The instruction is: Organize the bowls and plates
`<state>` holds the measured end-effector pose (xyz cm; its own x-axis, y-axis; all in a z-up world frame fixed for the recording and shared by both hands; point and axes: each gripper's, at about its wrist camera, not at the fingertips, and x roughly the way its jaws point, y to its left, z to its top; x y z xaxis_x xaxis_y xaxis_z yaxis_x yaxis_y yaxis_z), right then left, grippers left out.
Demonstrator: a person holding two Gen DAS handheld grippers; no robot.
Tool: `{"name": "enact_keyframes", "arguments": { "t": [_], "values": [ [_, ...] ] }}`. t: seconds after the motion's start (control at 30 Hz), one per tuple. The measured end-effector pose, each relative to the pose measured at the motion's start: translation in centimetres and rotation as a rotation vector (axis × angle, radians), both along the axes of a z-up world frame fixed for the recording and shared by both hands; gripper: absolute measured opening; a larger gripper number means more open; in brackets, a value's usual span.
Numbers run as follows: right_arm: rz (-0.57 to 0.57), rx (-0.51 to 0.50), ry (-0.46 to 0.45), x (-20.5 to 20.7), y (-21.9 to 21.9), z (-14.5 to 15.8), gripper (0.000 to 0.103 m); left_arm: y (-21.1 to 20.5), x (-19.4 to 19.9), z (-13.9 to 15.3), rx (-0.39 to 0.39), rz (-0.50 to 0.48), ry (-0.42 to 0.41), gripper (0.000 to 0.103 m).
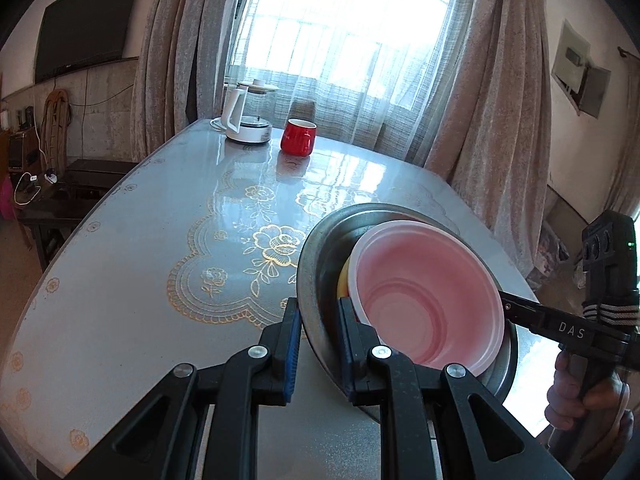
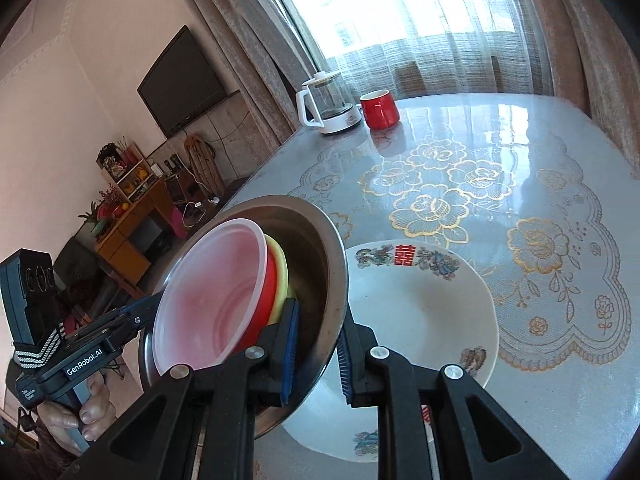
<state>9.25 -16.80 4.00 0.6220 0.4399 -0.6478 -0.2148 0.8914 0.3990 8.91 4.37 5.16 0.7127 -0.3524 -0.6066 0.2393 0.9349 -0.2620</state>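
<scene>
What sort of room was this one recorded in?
Most likely a home living or dining room: a wall-mounted television, long curtains at a bright window, and a table under a floral cover holding a kettle and red mug.

Dull brushed-metal basin [image 2: 320, 248] holding a translucent, smooth plastic bowl [image 2: 216, 288] — white glazed china plate [image 2: 420, 308] on the glossy table [image 2: 520, 128] — its lace-patterned cloth matt

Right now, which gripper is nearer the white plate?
Right. The right gripper clamps the steel bowl's rim directly above the white plate. The left gripper clamps the opposite rim, on the far side from the plate.
</scene>
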Motion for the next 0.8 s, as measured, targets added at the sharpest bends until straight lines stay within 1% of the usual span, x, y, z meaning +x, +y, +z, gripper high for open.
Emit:
{"name": "enact_keyframes", "arguments": {
  "t": [0.23,0.33,0.47,0.53,0.63,0.7,0.8],
  "values": [
    [-0.092,0.022,0.015,-0.2,-3.7,-0.4,0.019,-3.3,2.0,-1.1,-0.013,-0.072,0.067,0.018],
    [-0.122,0.025,0.043,0.2,-4.6,-1.3,0.019,-4.2,2.6,-1.8,-0.006,-0.081,0.087,0.018],
    [-0.151,0.040,0.084,0.9,-5.5,-2.7,0.019,-4.6,3.6,-2.9,-0.018,-0.085,0.131,0.018],
    [-0.163,0.043,0.098,0.7,-5.9,-3.4,0.019,-4.9,4.0,-3.4,-0.006,-0.081,0.140,0.018],
    [-0.175,0.048,0.124,1.1,-6.1,-4.3,0.019,-5.1,4.4,-4.4,-0.004,-0.082,0.176,0.018],
    [-0.186,0.042,0.130,1.0,-6.3,-4.7,0.019,-5.4,4.4,-4.7,0.009,-0.080,0.171,0.018],
    [-0.178,0.032,0.125,1.0,-6.1,-4.8,0.019,-5.2,4.5,-5.0,0.004,-0.078,0.181,0.018]
  ]
}}
